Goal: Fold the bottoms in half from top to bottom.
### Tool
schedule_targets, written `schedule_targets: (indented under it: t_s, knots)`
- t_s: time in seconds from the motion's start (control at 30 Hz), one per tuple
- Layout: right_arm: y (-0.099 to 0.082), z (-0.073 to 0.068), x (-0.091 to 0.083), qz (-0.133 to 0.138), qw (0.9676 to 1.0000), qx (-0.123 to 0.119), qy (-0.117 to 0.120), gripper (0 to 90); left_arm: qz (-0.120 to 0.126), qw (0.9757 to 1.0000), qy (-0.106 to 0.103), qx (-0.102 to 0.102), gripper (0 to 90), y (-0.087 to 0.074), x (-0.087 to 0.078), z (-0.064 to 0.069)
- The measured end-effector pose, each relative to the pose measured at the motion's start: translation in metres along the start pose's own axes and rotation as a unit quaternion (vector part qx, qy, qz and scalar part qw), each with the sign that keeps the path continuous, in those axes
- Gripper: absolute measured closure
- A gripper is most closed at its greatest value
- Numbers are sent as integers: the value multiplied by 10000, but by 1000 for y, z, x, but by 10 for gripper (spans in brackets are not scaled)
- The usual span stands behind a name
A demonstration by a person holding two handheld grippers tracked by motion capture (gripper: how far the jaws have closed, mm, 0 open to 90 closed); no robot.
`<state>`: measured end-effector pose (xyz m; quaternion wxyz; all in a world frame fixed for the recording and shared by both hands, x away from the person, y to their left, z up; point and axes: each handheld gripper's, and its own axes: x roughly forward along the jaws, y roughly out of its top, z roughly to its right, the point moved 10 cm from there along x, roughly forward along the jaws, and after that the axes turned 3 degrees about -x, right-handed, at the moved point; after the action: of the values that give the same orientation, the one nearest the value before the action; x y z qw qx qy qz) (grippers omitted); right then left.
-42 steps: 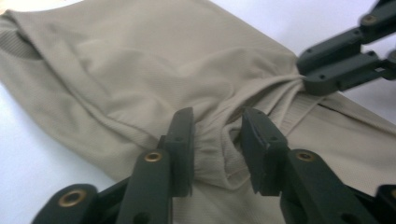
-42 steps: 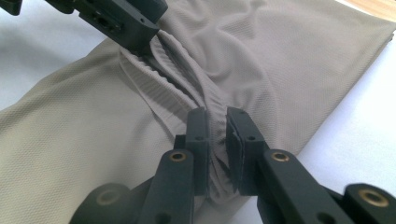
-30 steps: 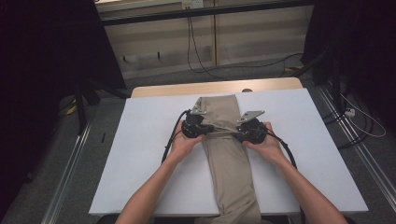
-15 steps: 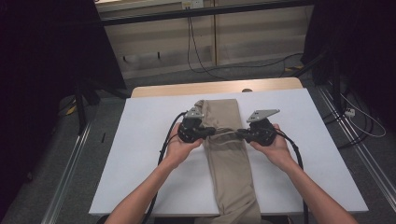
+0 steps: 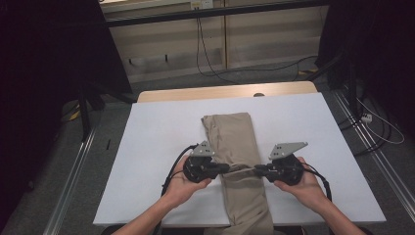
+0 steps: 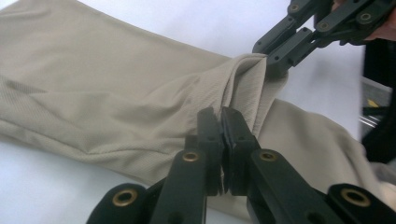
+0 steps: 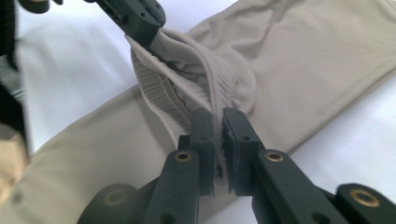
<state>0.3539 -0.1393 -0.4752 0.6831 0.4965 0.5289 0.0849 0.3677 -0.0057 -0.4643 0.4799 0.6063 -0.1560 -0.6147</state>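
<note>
My tabletop is white and broad, with a strip of wood at its far edge. Along its middle, running from far to near, lies the tan cloth, folded into a long narrow band whose near end hangs over the edge toward me. The far part lies flat; the part level with my hands is gathered into a ridge of folds and lifted a little off the surface.

My left tongs come in from the left edge of the cloth. Seen in the left gripper view, the left tongs are pressed together on a pinch of the fabric's edge.

My right tongs come in from the opposite edge, pointing at the left pair, with the bunched cloth between them. In the right gripper view, the right tongs have just been closing and now clamp a ribbed fold of the cloth, which runs between the pads.
</note>
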Motion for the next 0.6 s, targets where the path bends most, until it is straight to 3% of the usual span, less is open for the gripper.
schedule_targets:
  t_s: [0.1, 0.37, 0.47, 0.53, 0.6]
  knots:
    - [-9, -14, -4, -31, 9999, -20, 115, 826, -108, 9999, -116, -34, 874, -10, -3, 13]
    - [-27, -49, -16, -164, 9992, -169, 332, 819, -215, 9992, -303, 122, 874, -32, -12, 46]
    - [-34, -60, -20, -210, 9989, -208, 354, 817, -274, 9988, -381, 100, 874, -38, -13, 57]
    - [-39, -66, -22, -273, 9987, -288, 332, 810, -306, 9987, -330, 224, 874, -44, -10, 64]
    - [-46, -69, -22, -432, 9978, -488, 153, 794, -510, 9977, -285, 329, 865, -54, -1, 66]
